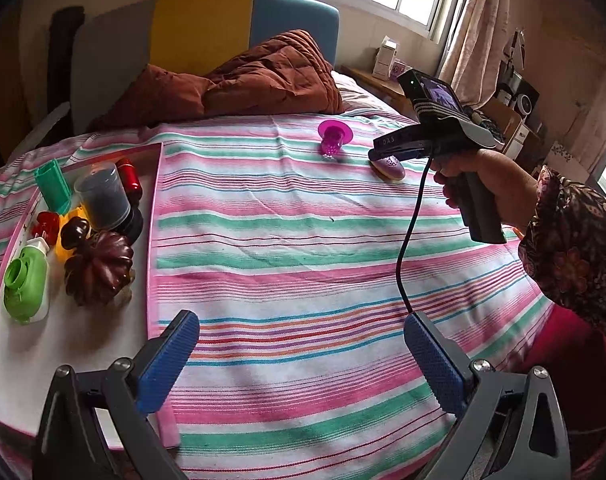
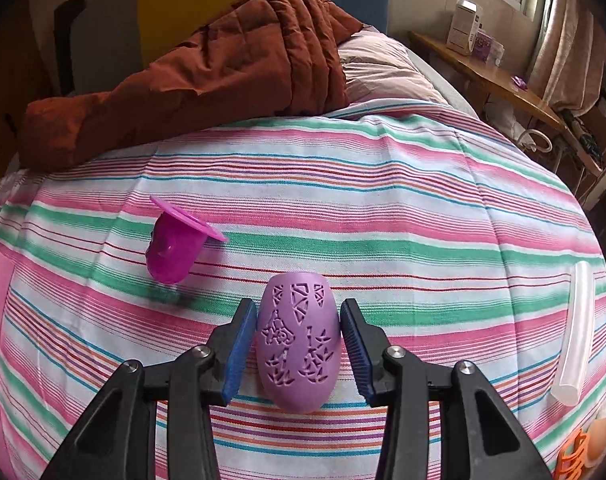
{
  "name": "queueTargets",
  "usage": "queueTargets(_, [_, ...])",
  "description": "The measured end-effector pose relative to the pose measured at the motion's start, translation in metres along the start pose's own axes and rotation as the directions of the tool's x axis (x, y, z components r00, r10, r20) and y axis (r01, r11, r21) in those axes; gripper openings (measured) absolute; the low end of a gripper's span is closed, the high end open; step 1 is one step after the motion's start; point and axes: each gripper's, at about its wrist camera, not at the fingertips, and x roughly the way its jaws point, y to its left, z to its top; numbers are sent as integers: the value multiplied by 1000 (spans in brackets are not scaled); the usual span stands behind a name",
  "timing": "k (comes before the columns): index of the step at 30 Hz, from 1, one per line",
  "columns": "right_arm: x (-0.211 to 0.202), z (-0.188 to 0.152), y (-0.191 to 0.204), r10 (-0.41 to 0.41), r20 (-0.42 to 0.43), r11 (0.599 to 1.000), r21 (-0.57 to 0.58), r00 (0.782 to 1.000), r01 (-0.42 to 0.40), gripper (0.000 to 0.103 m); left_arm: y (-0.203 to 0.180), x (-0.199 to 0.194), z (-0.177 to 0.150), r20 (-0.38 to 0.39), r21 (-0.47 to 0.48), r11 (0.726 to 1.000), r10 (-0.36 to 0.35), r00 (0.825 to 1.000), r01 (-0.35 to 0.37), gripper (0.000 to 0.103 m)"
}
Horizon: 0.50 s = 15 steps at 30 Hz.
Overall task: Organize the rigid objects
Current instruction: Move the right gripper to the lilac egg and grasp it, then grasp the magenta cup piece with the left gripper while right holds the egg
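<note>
A lilac egg-shaped shell with cut-out patterns [image 2: 299, 344] lies on the striped bedspread between the blue pads of my right gripper [image 2: 299, 322]. The left pad touches or nearly touches it; a thin gap shows at the right pad. In the left wrist view the same shell [image 1: 390, 167] lies under the right gripper [image 1: 377, 155]. A magenta flanged cup [image 2: 175, 248] lies on its side to the left, also in the left wrist view [image 1: 332, 138]. My left gripper [image 1: 301, 334] is wide open and empty above the bedspread.
A pink-rimmed white tray [image 1: 153, 240] at the left holds a dark pumpkin [image 1: 99, 270], a green toy camera [image 1: 25, 284], a clear cup [image 1: 103, 196] and other small items. A clear tube [image 2: 577, 328] and orange pieces [image 2: 575, 456] lie right. A brown quilt [image 2: 207, 68] is behind.
</note>
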Motion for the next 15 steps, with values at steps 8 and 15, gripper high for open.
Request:
queueTargets(8, [-18,-31,-15,89,-61,996,31,994,-87,43,-16,8,20,13,1,1000,-15,1000,15,103])
queueTargets(15, [-36,-79,-24,179,-115,975,152,977,-161,42,-34,39,64,41,-14,1000,-5,999,6,103])
